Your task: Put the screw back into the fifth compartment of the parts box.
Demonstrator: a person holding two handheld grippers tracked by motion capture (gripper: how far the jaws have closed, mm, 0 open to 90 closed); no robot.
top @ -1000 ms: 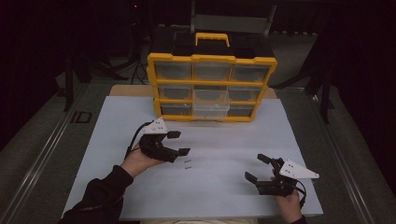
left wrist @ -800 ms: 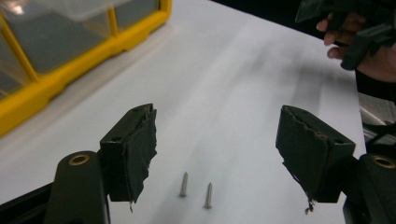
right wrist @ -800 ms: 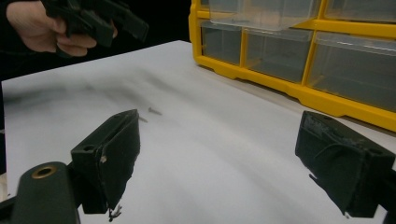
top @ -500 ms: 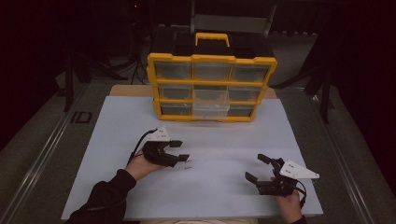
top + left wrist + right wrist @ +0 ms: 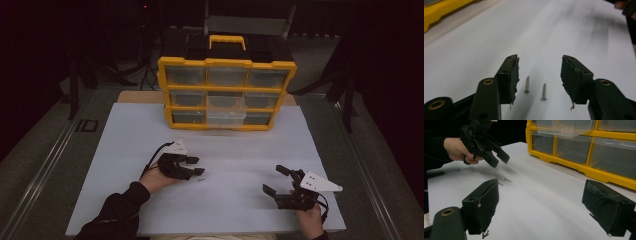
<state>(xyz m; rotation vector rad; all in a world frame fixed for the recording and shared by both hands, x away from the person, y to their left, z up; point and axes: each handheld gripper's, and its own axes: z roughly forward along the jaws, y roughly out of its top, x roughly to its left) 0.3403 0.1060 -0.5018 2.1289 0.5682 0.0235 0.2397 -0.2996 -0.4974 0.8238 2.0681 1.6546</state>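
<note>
White table [image 5: 579, 30], screws [image 5: 527, 84] between fingers [image 5: 510, 72] (untouched)

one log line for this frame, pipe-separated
left gripper: open, over two screws | right gripper: open, idle | yellow organizer: middle bottom drawer pulled out

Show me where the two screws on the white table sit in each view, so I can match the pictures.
High view: the screws lie on the white table, just past the left tongs.
Left gripper view: both screws lie between the open jaws, side by side.
Right gripper view: the screws lie far left, below the left tongs.
Shared landmark: the yellow drawer cabinet at the table's far side.
</note>
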